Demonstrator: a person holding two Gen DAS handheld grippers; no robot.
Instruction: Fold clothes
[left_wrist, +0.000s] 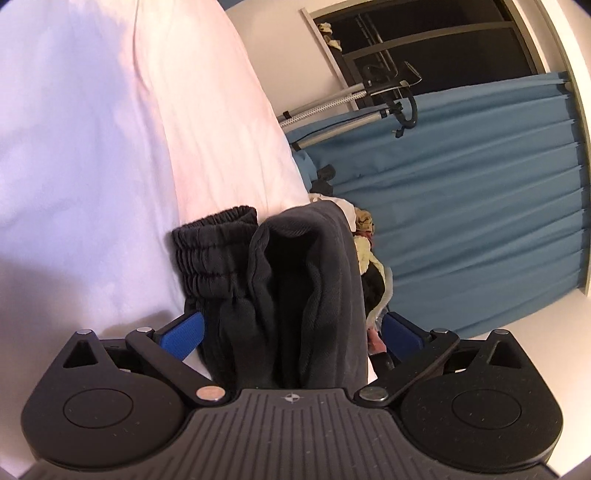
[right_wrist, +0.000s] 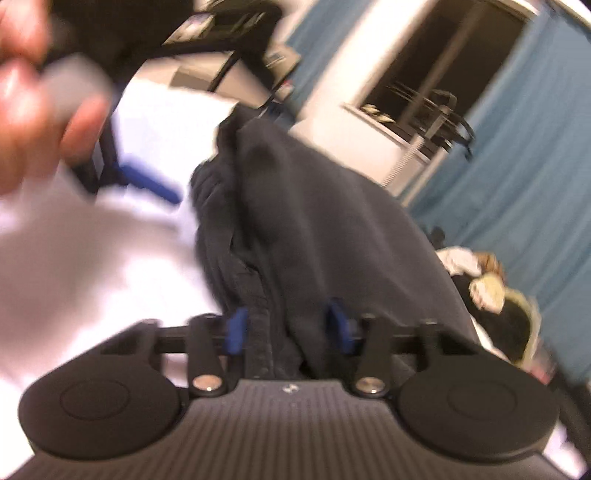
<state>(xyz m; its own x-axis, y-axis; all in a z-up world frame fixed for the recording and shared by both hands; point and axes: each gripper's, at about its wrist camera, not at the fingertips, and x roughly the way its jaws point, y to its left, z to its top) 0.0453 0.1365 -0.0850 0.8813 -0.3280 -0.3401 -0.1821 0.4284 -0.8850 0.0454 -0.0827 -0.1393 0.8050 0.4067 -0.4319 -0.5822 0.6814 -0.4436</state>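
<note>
A dark grey garment with an elastic waistband (left_wrist: 280, 280) lies bunched on the white sheet (left_wrist: 92, 155). My left gripper (left_wrist: 291, 328) has its blue pads wide apart, one on each side of the bunched cloth, which fills the gap. In the blurred right wrist view the same dark garment (right_wrist: 295, 206) runs up from my right gripper (right_wrist: 288, 328), whose blue pads press on a fold of it. The left gripper's blue finger (right_wrist: 147, 181) and the hand that holds it (right_wrist: 33, 96) show at the upper left.
A pile of other clothes (left_wrist: 365, 240) lies beyond the garment, also in the right wrist view (right_wrist: 487, 291). A blue curtain (left_wrist: 461, 203), a dark window (left_wrist: 424, 40) and a metal rack (left_wrist: 332, 107) stand behind.
</note>
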